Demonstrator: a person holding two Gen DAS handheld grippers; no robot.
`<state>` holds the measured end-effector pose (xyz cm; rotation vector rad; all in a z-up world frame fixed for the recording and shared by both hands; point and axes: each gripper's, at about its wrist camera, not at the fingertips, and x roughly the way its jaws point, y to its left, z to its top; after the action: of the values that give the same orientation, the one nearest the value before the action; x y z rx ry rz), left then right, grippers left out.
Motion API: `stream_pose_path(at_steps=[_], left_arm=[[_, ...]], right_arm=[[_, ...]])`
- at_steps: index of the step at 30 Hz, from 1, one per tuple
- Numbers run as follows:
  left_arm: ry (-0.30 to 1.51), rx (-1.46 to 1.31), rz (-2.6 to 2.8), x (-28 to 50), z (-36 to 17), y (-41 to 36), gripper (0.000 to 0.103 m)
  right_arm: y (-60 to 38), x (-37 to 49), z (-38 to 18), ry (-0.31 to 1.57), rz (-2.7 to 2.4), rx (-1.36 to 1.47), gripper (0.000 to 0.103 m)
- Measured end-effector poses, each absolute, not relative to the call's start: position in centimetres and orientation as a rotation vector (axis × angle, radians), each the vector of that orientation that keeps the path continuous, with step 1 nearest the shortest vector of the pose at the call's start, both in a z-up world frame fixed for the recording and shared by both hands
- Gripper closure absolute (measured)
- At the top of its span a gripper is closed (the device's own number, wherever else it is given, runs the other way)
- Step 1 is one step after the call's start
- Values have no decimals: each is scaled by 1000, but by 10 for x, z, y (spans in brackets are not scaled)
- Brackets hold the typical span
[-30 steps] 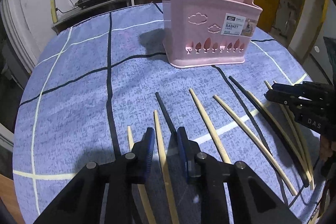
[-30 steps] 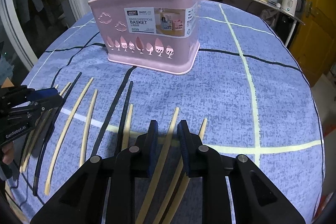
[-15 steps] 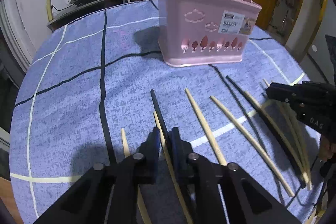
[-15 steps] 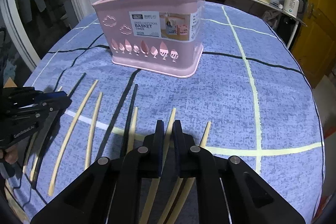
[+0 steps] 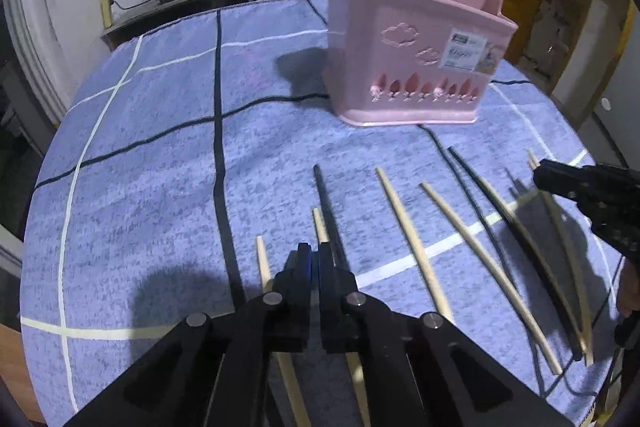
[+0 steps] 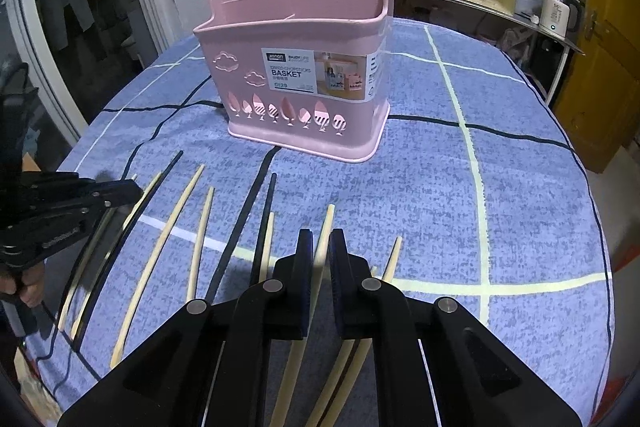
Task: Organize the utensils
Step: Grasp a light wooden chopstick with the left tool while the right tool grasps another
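Chopsticks, pale and black, lie fanned in a row across the near half of the counter (image 6: pixel 520 187), which is covered in a blue checked cloth. Pink basket (image 6: pixel 304 67) stands upright at the far centre, well apart from them. Left tool (image 5: pixel 315 261) is clamped nearly closed on a pale chopstick (image 5: pixel 320 227), beside a black chopstick (image 5: pixel 326 203). Right tool (image 6: pixel 319 251) is pinched on another pale chopstick (image 6: pixel 326 227), narrow gap between its fingers.

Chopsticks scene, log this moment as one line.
left gripper: shut on wooden chopstick | right gripper: shut on pale chopstick | pink basket: empty
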<state>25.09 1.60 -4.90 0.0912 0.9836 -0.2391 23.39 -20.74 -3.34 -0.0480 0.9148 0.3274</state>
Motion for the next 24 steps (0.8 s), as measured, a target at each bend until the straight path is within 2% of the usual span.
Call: stream_pose_path(at_steps=[6,7,8,10,24], left_arm=[[992,97,-226,255,-49,18,97],[993,88,-230,256,-48,18,90],[994,70,-233,257,-48,20,79],[995,44,-235,259,-48,22,70],[968,105,-186,259,-50,9,70]], right_arm=[[-209,234,-34,917,326,-46,95],[-210,234,-35,917,326,-45,94],[-210,234,-35,917,325,-46,94],[-210,234,-36,918,327,-49,94],[-211,233,-39,919,333,-51,94]])
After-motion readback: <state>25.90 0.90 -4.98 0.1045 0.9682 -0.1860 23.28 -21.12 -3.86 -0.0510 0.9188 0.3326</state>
